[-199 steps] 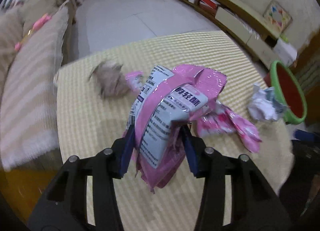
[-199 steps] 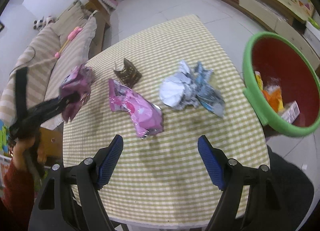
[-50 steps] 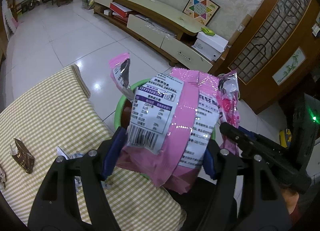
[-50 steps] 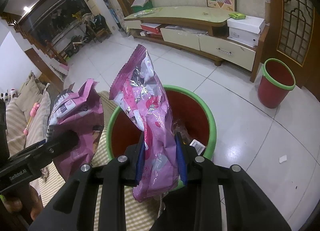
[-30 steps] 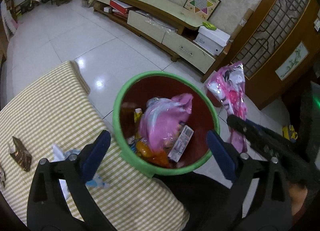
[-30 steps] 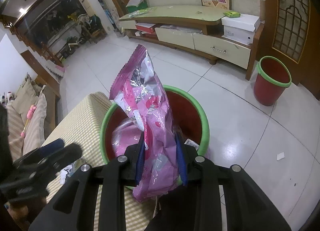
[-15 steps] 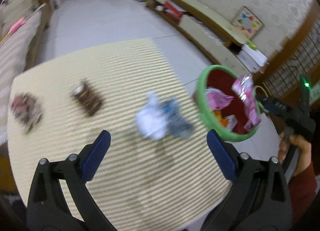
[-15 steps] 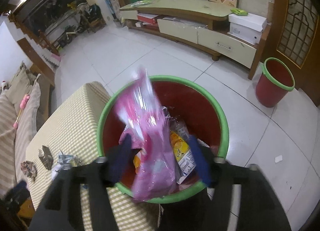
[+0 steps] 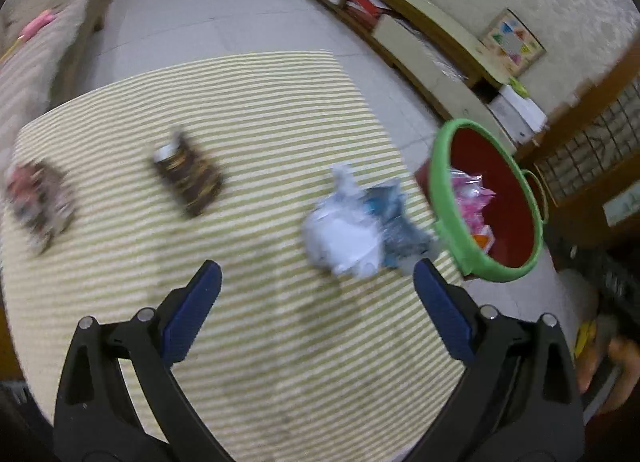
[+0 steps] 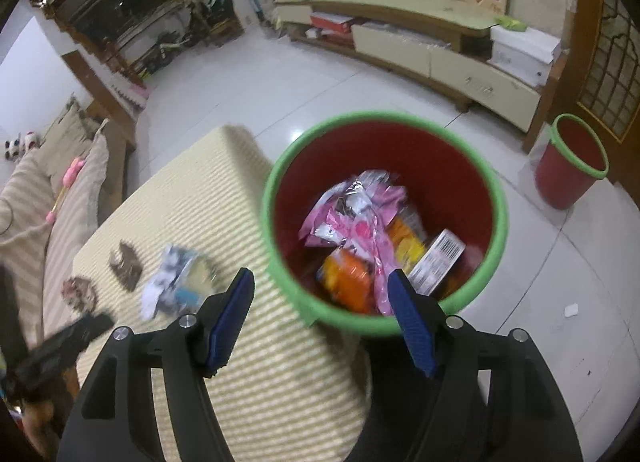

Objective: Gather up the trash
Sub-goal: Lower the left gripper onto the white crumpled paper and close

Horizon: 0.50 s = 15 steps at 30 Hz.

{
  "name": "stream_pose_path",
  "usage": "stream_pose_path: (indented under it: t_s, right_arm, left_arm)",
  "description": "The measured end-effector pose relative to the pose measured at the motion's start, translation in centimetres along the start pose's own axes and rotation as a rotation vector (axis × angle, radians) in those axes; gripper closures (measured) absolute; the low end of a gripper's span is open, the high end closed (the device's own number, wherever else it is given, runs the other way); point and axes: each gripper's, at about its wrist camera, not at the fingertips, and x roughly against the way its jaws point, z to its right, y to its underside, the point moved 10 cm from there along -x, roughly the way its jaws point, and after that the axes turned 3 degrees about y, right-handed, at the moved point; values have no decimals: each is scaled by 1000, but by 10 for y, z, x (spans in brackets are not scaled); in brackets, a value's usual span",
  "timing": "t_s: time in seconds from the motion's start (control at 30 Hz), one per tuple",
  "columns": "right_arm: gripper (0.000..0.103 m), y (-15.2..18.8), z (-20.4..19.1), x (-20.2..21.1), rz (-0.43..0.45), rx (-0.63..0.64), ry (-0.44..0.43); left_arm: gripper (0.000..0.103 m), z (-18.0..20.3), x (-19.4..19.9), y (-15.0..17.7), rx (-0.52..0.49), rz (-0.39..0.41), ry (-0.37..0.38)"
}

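Observation:
My left gripper [image 9: 316,274] is open and empty above the checked table [image 9: 280,342]. On the table lie a crumpled white and blue wrapper [image 9: 360,222], a dark brown wrapper [image 9: 188,178] and a blurred reddish wrapper [image 9: 36,202] at the far left. My right gripper [image 10: 320,282] is open and empty over the red bin with a green rim [image 10: 496,198]. Pink wrappers [image 10: 352,214] and orange packets lie inside the bin. The bin also shows in the left wrist view [image 9: 444,190] at the table's right edge.
A second small red bin [image 10: 572,162] stands on the tiled floor by a low cabinet [image 10: 420,50]. A striped sofa [image 10: 36,198] runs along the table's left side. The left gripper shows in the right wrist view [image 10: 56,346] at the lower left.
My right gripper has opened and the pink wrapper has dropped into the bin. My left gripper has swung back over the table, closer to the white and blue wrapper.

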Motion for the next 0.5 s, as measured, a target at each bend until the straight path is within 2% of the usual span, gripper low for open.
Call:
stream_pose_path:
  t_s: [0.07,0.13,0.2,0.23,0.27,0.33,0.5]
  right_arm:
    - [36,7,-8,1,-14,9,-12]
    - [36,12,-13,0,-24,18,-18]
    - [36,15,-17,-1,-34,31,-26]
    - [36,17,-20,-2,-34,35,-30]
    - [36,18,-22,-2,-36,42,-35]
    - [36,20,-29,-4,-41,61,-42]
    - [36,24,-52,-16,-63,102,-67]
  left_arm:
    - [9,7,-16,-5,-13,-29,6]
    - [14,9,-32,-2,-11,-67,11]
    - [41,6,-46,2,15,-118,15]
    - [50,2,-49,6,37,-133,22]
    - [67,0,-50,9,54,-144,37]
    - [69,-5,-46,17,85,-150,62]
    - [71,-21,-16,31,57,-102,-4]
